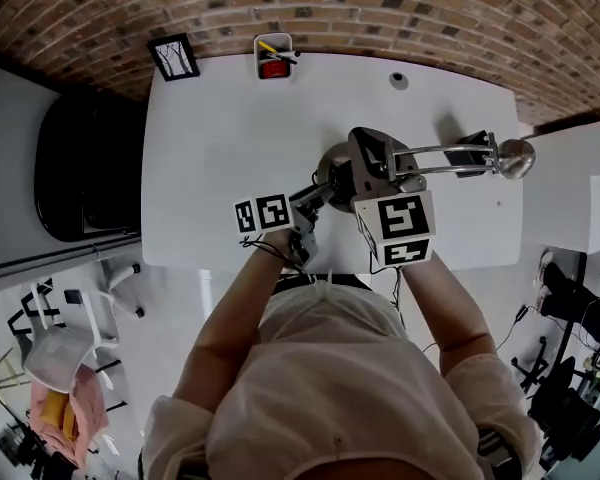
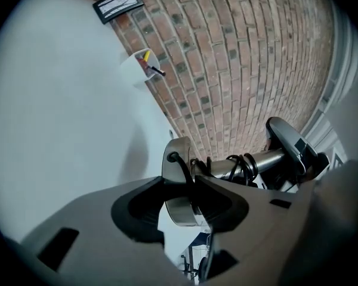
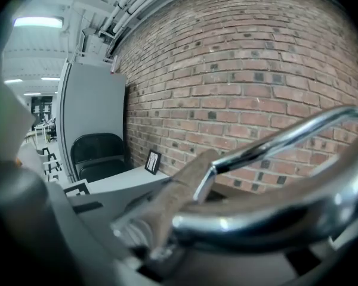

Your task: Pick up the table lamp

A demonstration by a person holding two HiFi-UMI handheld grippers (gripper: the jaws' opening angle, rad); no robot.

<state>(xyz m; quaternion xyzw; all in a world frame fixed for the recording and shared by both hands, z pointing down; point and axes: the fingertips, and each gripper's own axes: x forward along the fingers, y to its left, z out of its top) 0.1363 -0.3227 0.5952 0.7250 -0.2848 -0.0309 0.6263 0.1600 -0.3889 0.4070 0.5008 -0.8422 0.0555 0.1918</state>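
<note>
**While Both Tools Gripped It, the Table Lamp Hung Over the Tabletop**

Where the person's two hands met above the near edge of the white tabletop point(image 1: 230, 138), the table lamp point(image 1: 365, 158) was held between them. Its chrome arm point(image 1: 445, 150) reached right to a rounded metal end. The left tool point(image 1: 318, 192) was clamped on the lamp's round base point(image 2: 178, 183), one pad pressing on each side of the disc's rim, with the black cord running into the disc's face. A soft shadow lay on the tabletop beside the base, apart from it, so the lamp looked lifted off the surface. The right tool point(image 1: 380, 183) was closed tight on the chrome arm, which ran blurred and bright across its own view.

Farther out, at the tabletop's far edge, a white pen holder point(image 1: 274, 56) stood with a small black picture frame point(image 1: 174, 56) to its left. Behind them rose a brick wall point(image 1: 380, 8). A black chair point(image 1: 85, 168) stood off the tabletop's left end.
</note>
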